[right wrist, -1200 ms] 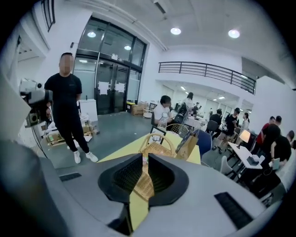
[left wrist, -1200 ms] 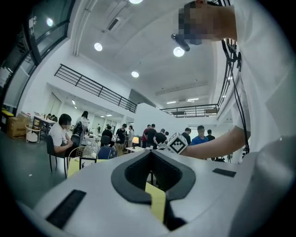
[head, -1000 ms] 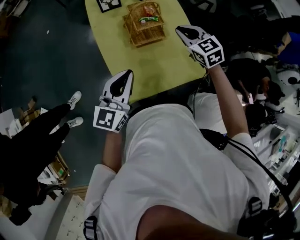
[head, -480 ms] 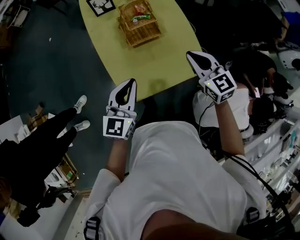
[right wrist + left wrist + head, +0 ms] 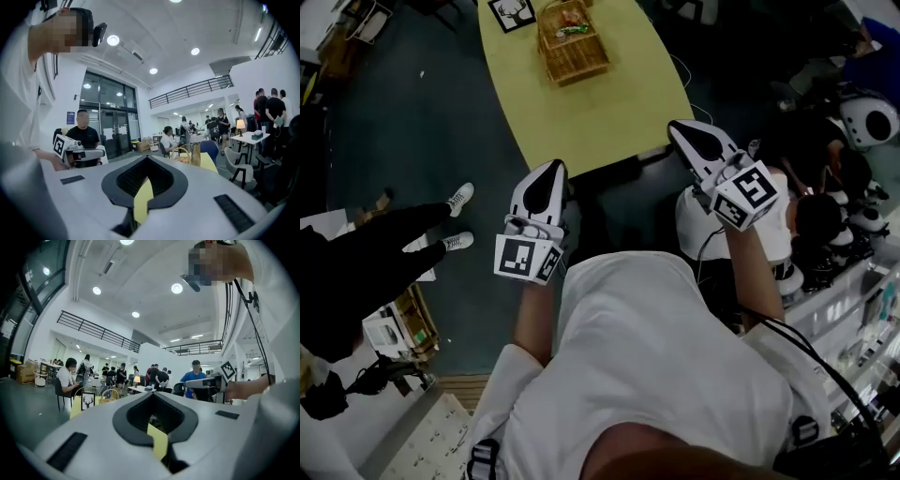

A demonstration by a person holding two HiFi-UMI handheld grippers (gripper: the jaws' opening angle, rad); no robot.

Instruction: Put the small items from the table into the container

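Over the last second you have drawn both grippers back. The right gripper [image 5: 678,131] was over the right edge of the table [image 5: 581,122] and now hangs off its near right corner. The left gripper [image 5: 551,171] now sits just short of the near edge, over the dark floor. The table and the basket [image 5: 572,58] have slid toward the top of the head view.

Each gripper's own view shows its jaws brought together at the tips with nothing caught between them, so both are closed and empty.

The basket stands well away from both grippers, near the table's far end, with a deer marker card [image 5: 511,11] just beside it on the left. The small items [image 5: 572,26], something reddish and something green and white, lie inside it. The rest of the tabletop that shows looks bare, so I would judge the task done or close to it.

The danger now is behind and beside you rather than on the table. A bystander's white shoes [image 5: 456,201] are close on your left, and cluttered benches crowd your right. If you keep backing away without looking, an elbow or gripper could strike one of them. Also, the table's far end is cut off at the frame's top, so an item left there would go unnoticed.
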